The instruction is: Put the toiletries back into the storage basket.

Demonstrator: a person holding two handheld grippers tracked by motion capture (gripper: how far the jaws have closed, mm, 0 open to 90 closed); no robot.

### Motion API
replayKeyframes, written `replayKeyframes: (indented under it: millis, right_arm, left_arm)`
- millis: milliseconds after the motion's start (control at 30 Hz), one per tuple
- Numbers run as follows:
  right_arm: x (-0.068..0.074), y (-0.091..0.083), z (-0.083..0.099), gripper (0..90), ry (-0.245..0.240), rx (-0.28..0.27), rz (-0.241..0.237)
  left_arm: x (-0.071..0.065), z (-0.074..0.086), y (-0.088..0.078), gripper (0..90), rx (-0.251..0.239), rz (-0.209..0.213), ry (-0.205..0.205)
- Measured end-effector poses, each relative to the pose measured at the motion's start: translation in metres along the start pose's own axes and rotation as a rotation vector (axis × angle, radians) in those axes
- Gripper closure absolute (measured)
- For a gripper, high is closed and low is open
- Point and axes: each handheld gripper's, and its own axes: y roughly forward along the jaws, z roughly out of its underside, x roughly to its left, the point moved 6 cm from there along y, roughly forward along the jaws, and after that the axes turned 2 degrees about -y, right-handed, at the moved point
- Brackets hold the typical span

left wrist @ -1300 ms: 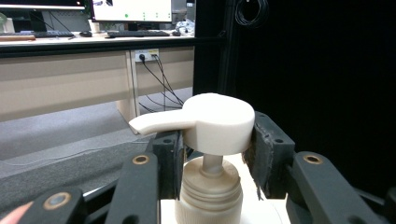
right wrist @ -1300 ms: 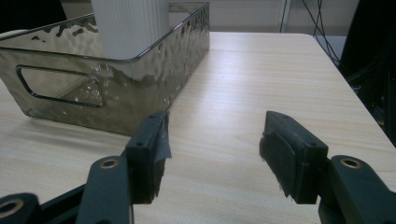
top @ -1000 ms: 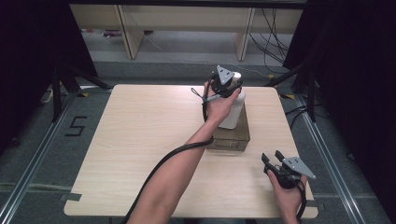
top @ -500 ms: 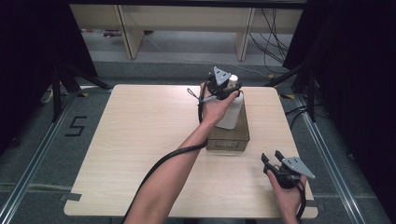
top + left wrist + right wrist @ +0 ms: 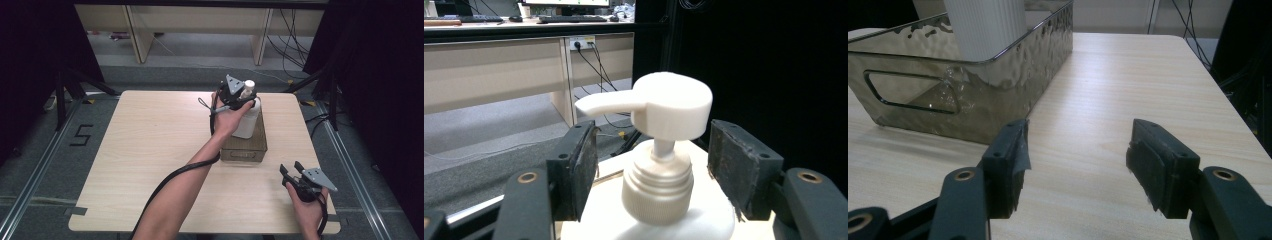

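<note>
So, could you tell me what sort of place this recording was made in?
Probably a lab or office set up for recording: a light wooden table stands between black curtains, plain desks with keyboards stand behind, cables trail across the grey floor, and a taped "5" marks the spot.

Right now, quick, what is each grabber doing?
Left gripper: jaws just opened, either side of white plastic pump bottle, not gripping it.
Right gripper: open, holding nothing.
</note>
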Motion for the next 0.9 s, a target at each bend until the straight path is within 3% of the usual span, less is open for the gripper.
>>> replayKeyframes:
  millis: [233, 367, 400, 433, 533, 733, 900]
  right_arm:
    - [0.0, -0.001, 0.0, 41.7, 0.007, 0.004, 0.009]
    - [0.003, 0.0, 0.0, 41.7, 0.032, -0.005, -0.004]
    - [0.002, 0.0, 0.0, 41.7, 0.013, -0.01, -0.008]
    - [0.003, 0.0, 0.0, 41.7, 0.033, -0.005, -0.003]
    - [-0.001, 0.0, 0.0, 41.7, -0.001, -0.009, 0.011]
    - [0.001, 0.0, 0.0, 41.7, 0.013, -0.004, 0.0]
    - [0.0, 0.001, -0.001, 41.7, -0.004, -0.015, 0.003]
  left_arm:
    - [0.003, -0.001, -0.017, 35.6, 0.007, 0.008, 0.018]
    - [0.007, 0.0, -0.027, 35.5, 0.023, 0.022, -0.002]
    - [0.008, -0.001, -0.028, 35.5, 0.025, 0.02, 0.001]
    - [0.01, 0.0, -0.031, 35.6, 0.027, 0.022, -0.005]
    - [0.015, 0.0, -0.038, 35.4, 0.041, 0.021, -0.003]
    - [0.024, 0.002, -0.05, 34.9, 0.058, 0.015, -0.007]
    - [0.032, 0.001, -0.068, 34.5, 0.053, -0.001, -0.002]
